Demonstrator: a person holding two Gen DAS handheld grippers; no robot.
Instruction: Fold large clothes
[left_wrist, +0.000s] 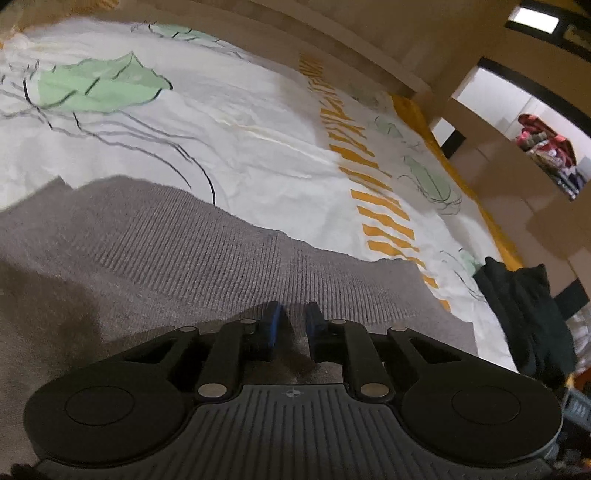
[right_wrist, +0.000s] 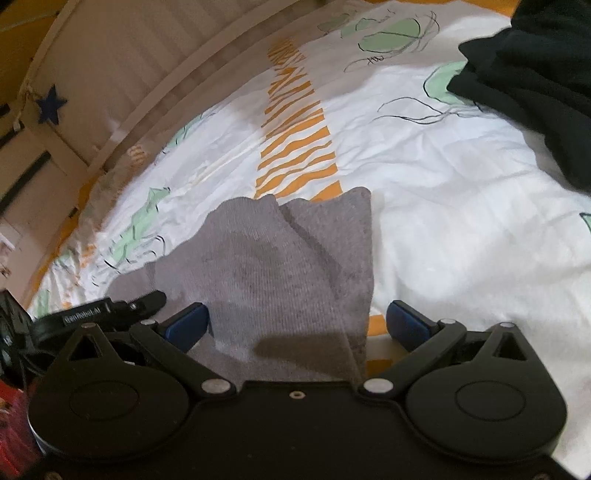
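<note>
Two black grippers hovered over one grey ribbed knit sweater (left_wrist: 155, 240) lying on a bed. White lettering on the side of the left gripper, seen from the right wrist, was too blurred to read. The left gripper (left_wrist: 293, 325) was nearly clenched, blue pads pinching a ridge of the knit. The right gripper (right_wrist: 297, 325) stood released, straddling a sweater edge. The bedsheet (left_wrist: 258, 122) was crumpled white with green leaves and orange stripes. One dark garment (right_wrist: 535, 81) lay apart.
</note>
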